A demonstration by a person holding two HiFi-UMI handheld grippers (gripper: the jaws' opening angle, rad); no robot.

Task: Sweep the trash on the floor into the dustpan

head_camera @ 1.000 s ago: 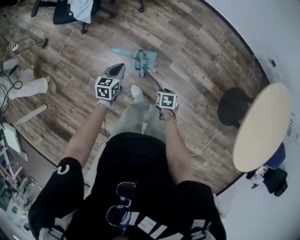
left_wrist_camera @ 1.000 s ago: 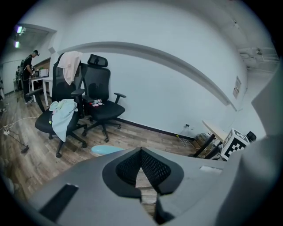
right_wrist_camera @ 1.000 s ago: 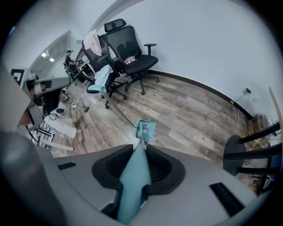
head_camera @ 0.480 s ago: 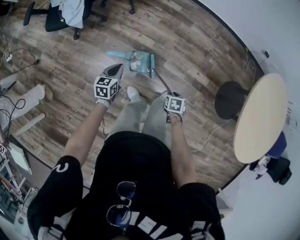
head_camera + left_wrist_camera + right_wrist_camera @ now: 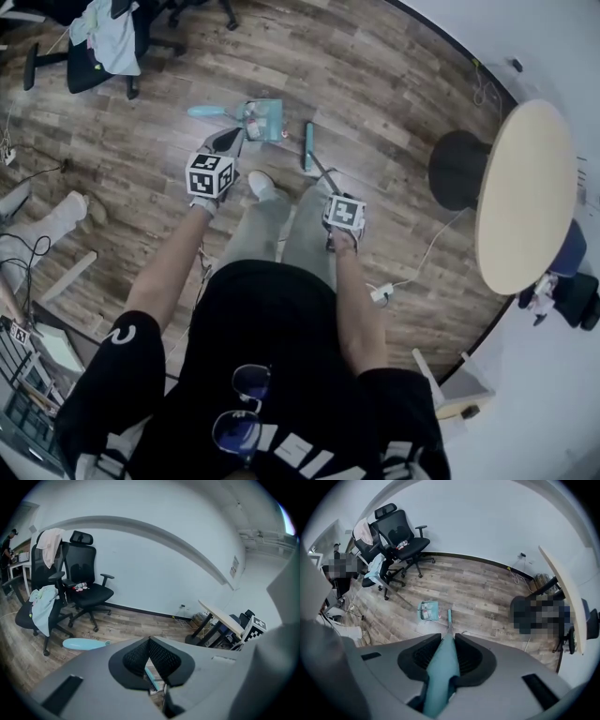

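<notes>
Your dustpan (image 5: 266, 118) has trash (image 5: 254, 124) in it, broom (image 5: 307, 146) just beside it, chair (image 5: 105, 45) beyond. Right gripper (image 5: 447, 637) clamps the broom; left gripper (image 5: 149, 640) pinched closed, empty.

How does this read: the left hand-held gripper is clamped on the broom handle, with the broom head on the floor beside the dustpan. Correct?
Not quite: the right hand-held gripper is clamped on the broom handle, as the right gripper view shows. The left hand-held gripper has its jaws closed on nothing. The rest holds: the broom head is on the floor beside the dustpan.
</notes>
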